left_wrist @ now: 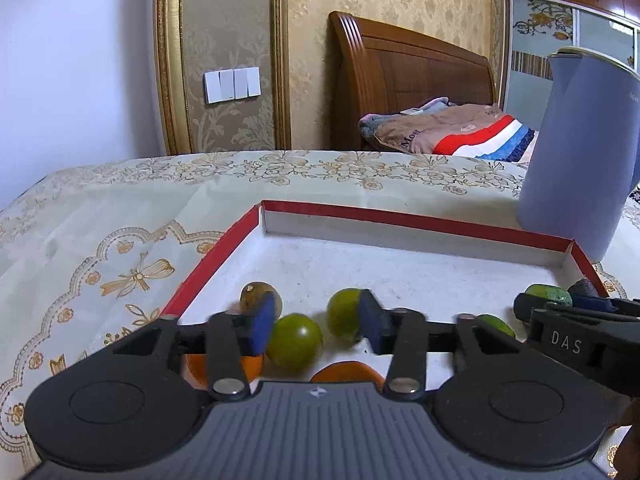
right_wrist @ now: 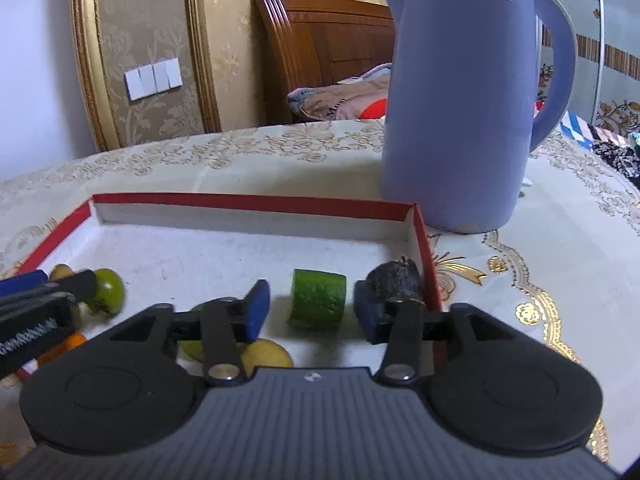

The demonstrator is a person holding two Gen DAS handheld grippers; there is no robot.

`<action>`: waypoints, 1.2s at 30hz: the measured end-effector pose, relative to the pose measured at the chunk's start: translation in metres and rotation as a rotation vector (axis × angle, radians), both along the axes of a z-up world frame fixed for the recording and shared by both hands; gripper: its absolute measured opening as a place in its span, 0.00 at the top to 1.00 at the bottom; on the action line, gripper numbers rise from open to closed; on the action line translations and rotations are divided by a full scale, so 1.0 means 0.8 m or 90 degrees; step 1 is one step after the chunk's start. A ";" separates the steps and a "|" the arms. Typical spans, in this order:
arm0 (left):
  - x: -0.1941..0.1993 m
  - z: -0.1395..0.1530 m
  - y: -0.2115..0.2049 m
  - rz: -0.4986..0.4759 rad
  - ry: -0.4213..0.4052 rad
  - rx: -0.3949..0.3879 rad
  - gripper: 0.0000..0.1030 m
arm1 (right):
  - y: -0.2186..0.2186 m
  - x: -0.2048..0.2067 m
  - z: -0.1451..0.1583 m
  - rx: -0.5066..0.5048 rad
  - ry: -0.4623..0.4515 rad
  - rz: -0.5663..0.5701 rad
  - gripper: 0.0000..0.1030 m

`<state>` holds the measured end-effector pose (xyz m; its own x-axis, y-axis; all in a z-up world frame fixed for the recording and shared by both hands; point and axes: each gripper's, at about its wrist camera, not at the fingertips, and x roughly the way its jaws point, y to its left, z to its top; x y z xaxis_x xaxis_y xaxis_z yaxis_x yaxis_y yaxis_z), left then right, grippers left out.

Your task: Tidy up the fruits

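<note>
Only lime piece [right_wrist: 318, 300] near box wall [right_wrist: 426, 256]

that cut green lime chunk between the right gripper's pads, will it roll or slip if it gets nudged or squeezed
The lime chunk appears to rest on a flat cut face in the red-rimmed box, so it probably sits steady. Tipped onto its rounded rind, it may roll. Its pebbled skin likely grips the right hand-held gripper fairly well.

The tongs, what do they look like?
Both tongs, left and right, match: a ribbed grey body, two round black discs, black link arms with silver pins, and blue pads. The right one's side, seen from the left camera, reads "DAS".
</note>
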<state>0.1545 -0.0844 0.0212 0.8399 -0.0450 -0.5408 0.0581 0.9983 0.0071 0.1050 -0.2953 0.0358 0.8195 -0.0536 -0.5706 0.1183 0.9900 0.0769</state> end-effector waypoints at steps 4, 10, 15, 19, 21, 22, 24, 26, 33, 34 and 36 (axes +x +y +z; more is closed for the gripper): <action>-0.002 -0.001 0.000 0.000 0.001 0.000 0.45 | 0.002 -0.004 0.002 0.001 -0.006 0.005 0.47; -0.005 0.000 0.002 -0.002 0.005 -0.004 0.44 | 0.004 -0.010 0.004 0.014 -0.016 0.011 0.37; -0.016 0.006 0.007 0.000 -0.010 -0.005 0.44 | 0.003 -0.024 0.009 0.029 -0.030 0.012 0.30; -0.031 0.011 0.015 0.000 -0.019 -0.010 0.44 | 0.006 -0.043 0.014 0.019 -0.059 -0.002 0.15; -0.040 0.011 0.019 -0.002 -0.015 -0.012 0.44 | 0.012 -0.057 0.019 -0.013 -0.083 -0.008 0.14; -0.047 0.012 0.021 -0.002 -0.018 -0.010 0.44 | 0.013 -0.066 0.022 -0.024 -0.096 -0.013 0.14; -0.065 0.013 0.026 0.000 -0.027 -0.002 0.44 | 0.014 -0.083 0.029 -0.017 -0.106 -0.013 0.14; -0.082 0.013 0.031 -0.007 -0.032 -0.001 0.44 | 0.013 -0.100 0.032 0.006 -0.109 0.001 0.11; -0.139 0.000 0.063 -0.012 0.016 -0.059 0.43 | 0.013 -0.168 0.020 0.035 -0.106 0.033 0.06; -0.147 0.000 0.069 -0.009 0.014 -0.069 0.43 | 0.011 -0.177 0.016 0.045 -0.099 0.036 0.05; -0.160 -0.002 0.077 -0.003 0.008 -0.074 0.39 | 0.013 -0.189 0.007 0.046 -0.075 0.053 0.05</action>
<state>0.0268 -0.0226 0.0193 0.8332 -0.1112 -0.5417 0.0618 0.9922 -0.1086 -0.0460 -0.2846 0.0413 0.8809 0.0554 -0.4701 0.0213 0.9875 0.1562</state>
